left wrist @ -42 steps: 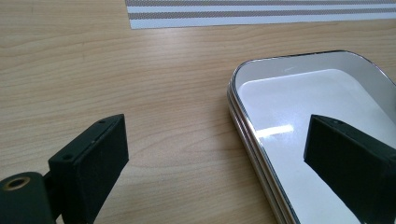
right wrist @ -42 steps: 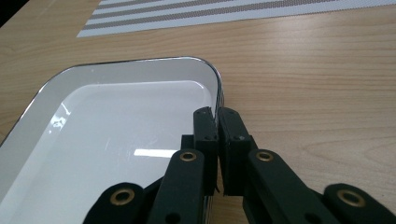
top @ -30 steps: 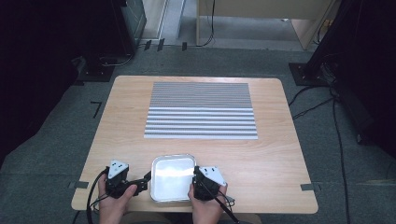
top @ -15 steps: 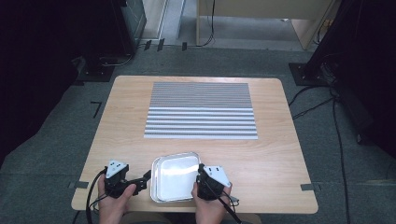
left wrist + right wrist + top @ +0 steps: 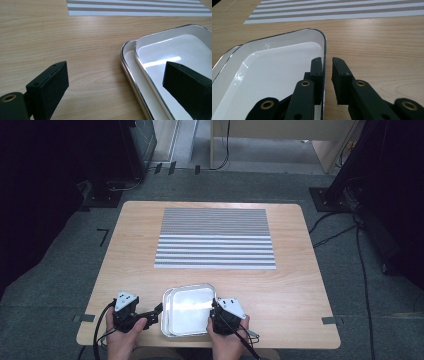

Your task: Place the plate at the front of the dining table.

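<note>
Right gripper view: right gripper (image 5: 326,65) w/ jaws nearly together, clamped on the right rim of the upper tray (image 5: 274,75). One jaw sits inside the tray, other outside over bare wood. Upper tray is white w/ a shiny metal edge and sits skewed on a lower tray (image 5: 224,60) of the same kind, whose rim peeks out at the far side from the jaws. Beyond the jaw tips: wooden table (image 5: 374,45), then a grey-and-white striped mat (image 5: 337,8) well apart from the trays.

Left gripper view: left gripper (image 5: 117,82) w/ jaws wide apart, holding nothing. One jaw over bare wood, other over the trays' near corner; can't tell if it touches. Between the jaws lies wood plus the stacked rims, lower tray (image 5: 130,72) edge nearest the open gap, upper tray (image 5: 175,47) overlapping it past that. Striped mat (image 5: 135,7) far ahead of the tips.

High view: both hands at the near table edge, left gripper (image 5: 150,312) just beside the trays' left side, right gripper (image 5: 216,312) at their right side. Upper tray (image 5: 192,307) between the two grippers, mat (image 5: 215,237) farther up the table (image 5: 300,285). Dark floor and cables beyond.
</note>
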### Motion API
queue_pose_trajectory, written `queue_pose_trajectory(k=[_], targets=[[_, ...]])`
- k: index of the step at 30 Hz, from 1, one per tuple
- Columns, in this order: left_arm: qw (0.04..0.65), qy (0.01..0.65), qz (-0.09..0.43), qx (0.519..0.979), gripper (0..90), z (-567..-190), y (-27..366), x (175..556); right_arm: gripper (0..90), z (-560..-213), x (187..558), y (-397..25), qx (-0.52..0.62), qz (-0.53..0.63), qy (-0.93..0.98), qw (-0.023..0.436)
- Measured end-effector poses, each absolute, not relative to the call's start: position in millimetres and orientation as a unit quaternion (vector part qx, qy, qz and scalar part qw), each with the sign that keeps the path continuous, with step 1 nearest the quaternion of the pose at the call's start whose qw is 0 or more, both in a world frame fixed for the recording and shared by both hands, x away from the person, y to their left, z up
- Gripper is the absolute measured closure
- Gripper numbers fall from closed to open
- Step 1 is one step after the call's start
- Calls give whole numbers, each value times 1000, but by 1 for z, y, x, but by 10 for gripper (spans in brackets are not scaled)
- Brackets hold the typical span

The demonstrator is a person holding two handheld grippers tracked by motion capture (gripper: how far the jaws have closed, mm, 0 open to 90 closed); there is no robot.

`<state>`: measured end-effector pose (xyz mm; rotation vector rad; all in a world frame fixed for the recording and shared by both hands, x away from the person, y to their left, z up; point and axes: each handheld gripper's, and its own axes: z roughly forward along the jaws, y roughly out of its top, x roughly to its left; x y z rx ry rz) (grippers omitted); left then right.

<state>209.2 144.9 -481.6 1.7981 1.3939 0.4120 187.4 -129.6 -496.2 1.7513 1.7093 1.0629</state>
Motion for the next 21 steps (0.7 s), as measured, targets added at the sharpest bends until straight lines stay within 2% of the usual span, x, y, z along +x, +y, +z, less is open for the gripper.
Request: queue_pose_trajectory(k=[5, 7, 9, 13, 16, 21], targets=[[403, 552, 163, 712, 62, -482, 144, 209, 797, -498, 189, -131, 639, 395, 621, 223], [403, 551, 162, 712, 62, -482, 144, 209, 833, -500, 190, -135, 656, 419, 602, 179], [404, 551, 162, 712, 62, -481, 143, 209, 854, -501, 190, -136, 657, 425, 598, 176], [403, 553, 164, 711, 62, -482, 142, 208, 890, -502, 190, -137, 655, 432, 593, 183], [403, 557, 168, 706, 62, -482, 140, 207, 897, -504, 187, -135, 645, 433, 590, 219], [403, 557, 170, 706, 62, -483, 137, 206, 898, -507, 186, -135, 647, 445, 578, 221]])
